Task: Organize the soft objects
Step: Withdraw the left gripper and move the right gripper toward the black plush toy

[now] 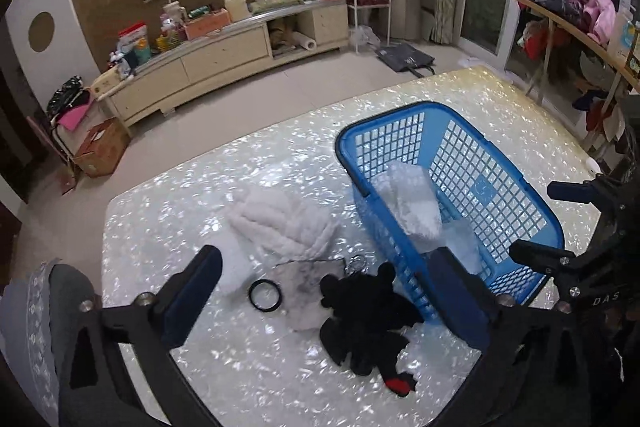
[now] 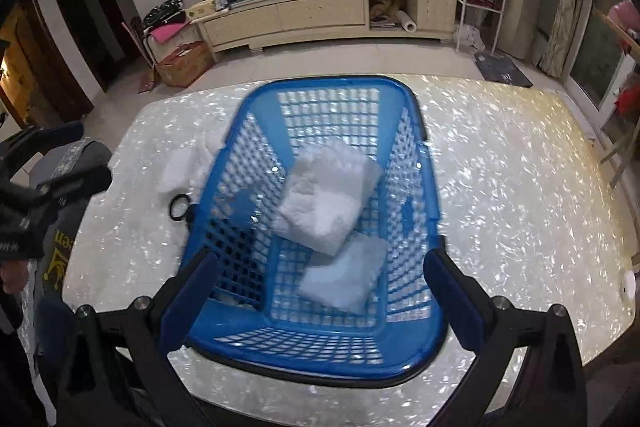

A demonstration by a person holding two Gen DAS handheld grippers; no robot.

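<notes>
A blue plastic basket (image 2: pixel 430 187) stands on the shiny white table (image 2: pixel 520 187) and holds two folded white cloths (image 2: pixel 328 195). My right gripper (image 2: pixel 320 291) is open and empty, hovering over the basket's near end. In the left wrist view the basket (image 1: pixel 532 211) is at the right. A white fluffy cloth (image 1: pixel 280 223), a black ring (image 1: pixel 265 295) and a black soft item with a red patch (image 1: pixel 368 319) lie on the table left of it. My left gripper (image 1: pixel 324 295) is open and empty above the black item.
My right gripper's fingers (image 1: pixel 560 263) show at the right edge of the left wrist view. A long cream cabinet (image 2: pixel 320 15) with clutter stands across the floor. A rack with clothes (image 1: pixel 568 11) is at the right.
</notes>
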